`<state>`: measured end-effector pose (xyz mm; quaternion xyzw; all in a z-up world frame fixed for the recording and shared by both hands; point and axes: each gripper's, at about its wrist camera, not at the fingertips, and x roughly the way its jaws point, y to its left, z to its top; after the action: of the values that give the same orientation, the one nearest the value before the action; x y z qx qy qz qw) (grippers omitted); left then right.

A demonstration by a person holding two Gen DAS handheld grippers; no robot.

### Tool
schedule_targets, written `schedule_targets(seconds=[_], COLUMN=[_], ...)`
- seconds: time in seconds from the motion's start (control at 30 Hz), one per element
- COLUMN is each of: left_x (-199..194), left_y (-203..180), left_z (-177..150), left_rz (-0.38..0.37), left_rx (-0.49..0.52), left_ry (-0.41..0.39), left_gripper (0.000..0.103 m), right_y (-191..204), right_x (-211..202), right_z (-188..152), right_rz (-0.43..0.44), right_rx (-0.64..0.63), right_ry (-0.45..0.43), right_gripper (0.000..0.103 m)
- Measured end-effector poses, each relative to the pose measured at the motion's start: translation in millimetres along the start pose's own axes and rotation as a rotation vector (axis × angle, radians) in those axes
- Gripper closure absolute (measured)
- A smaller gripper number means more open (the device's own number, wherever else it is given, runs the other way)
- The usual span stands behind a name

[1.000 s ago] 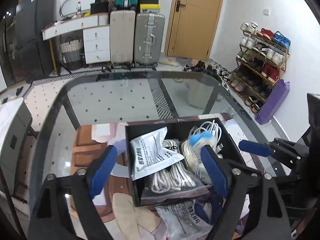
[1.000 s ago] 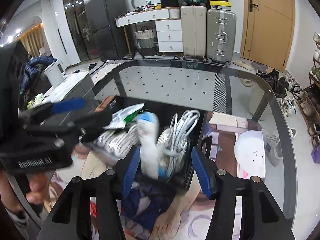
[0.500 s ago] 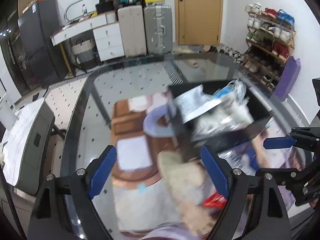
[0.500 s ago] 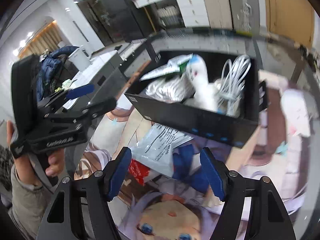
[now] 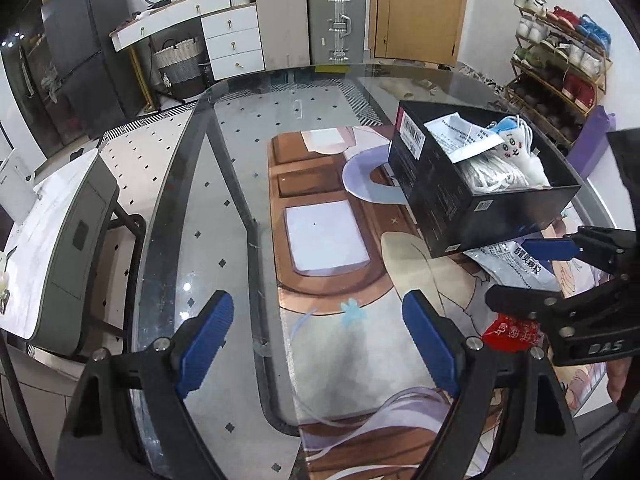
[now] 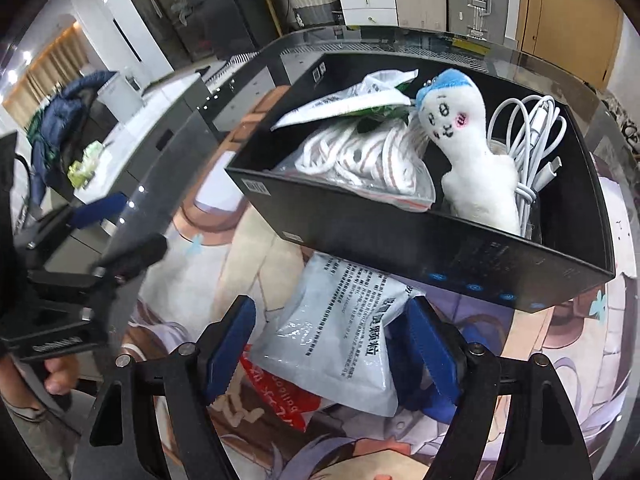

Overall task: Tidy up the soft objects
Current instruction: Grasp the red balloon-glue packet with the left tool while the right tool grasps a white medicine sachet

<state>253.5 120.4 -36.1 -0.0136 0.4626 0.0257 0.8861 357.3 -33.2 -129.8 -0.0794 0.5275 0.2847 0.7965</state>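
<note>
A black box [image 6: 448,248] on the printed mat holds a white plush doll with a blue cap [image 6: 464,152], a bag of white rope [image 6: 360,160], a white cable coil [image 6: 532,136] and a flat packet [image 6: 348,104]. It also shows in the left wrist view [image 5: 452,196]. My right gripper [image 6: 332,352] is open, its jaws on either side of a white printed pouch [image 6: 340,336] that lies over a red packet [image 6: 276,396] and a blue item [image 6: 416,384]. My left gripper [image 5: 320,344] is open and empty over the mat, left of the box.
The glass table [image 5: 200,184] carries the printed mat [image 5: 328,240]. A grey cabinet [image 5: 68,248] stands at the table's left. Suitcases [image 5: 336,20], drawers [image 5: 236,44] and a shoe rack [image 5: 560,60] line the far walls.
My left gripper has pulled back and swung left, away from the box. My right gripper has drawn back from the box and lowered around the white pouch in front of it.
</note>
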Motion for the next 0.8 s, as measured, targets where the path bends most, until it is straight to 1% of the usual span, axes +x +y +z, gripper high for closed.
schedule_targets(seconds=[0.07,0.13,0.2,0.27,0.33,0.37,0.4,0.43,0.47,0.53,0.7,0.8], left_x=[-2.6,-4.7,-7.3,-7.2,-5.8,-5.5,-4.7,-4.5,-5.0,-5.9,-7.6,-8.0], left_y=[-0.7,-2.4,-6.8,-12.7,-16.6,-17.6,-18.7,-19.2,-19.6,-22.4,-47.5,-59.9], left_z=[1.1,2.4,3.2,3.8,2.4,2.2,2.0,2.0,2.0,1.9,-0.1,0.2], left_rz=[-0.006,-0.004,0.000,0.008,0.013,0.018,0.026,0.032,0.030,0.004,-0.059,-0.090], left_rx=[0.002,0.004,0.014,0.031,0.050,0.058,0.065,0.065,0.062,0.064,0.127,0.137], left_ry=[-0.008,-0.017,-0.026,-0.031,-0.027,-0.024,-0.019,-0.018,-0.019,-0.017,-0.008,0.004], left_gripper=[0.016,0.016,0.016,0.016,0.016,0.016,0.016,0.016,0.016,0.016,0.016,0.016], right_y=[-0.7,-2.9,0.0,2.3,0.1,0.4,0.3,-1.3,-3.3,-5.5,-18.8,-30.5], right_x=[3.0,5.7,6.6,6.1,0.5,-2.9,-5.1,-9.6,-13.3,-21.7,-43.8,-51.8], right_z=[-1.4,-3.3,-2.7,-3.6,-9.2,-10.5,-11.1,-12.1,-13.3,-14.0,-26.4,-34.3], right_rz=[-0.005,0.009,0.021,0.037,0.055,0.060,0.063,0.070,0.077,0.091,0.094,0.101], right_rx=[0.008,0.014,0.006,-0.004,-0.007,-0.020,-0.027,-0.032,-0.031,-0.032,-0.041,-0.028], right_ry=[0.006,0.010,0.009,0.015,0.013,0.008,0.004,-0.002,-0.008,-0.015,-0.040,-0.044], right_gripper=[0.023,0.023,0.026,0.037,0.041,0.048,0.052,0.062,0.065,0.073,0.077,0.077])
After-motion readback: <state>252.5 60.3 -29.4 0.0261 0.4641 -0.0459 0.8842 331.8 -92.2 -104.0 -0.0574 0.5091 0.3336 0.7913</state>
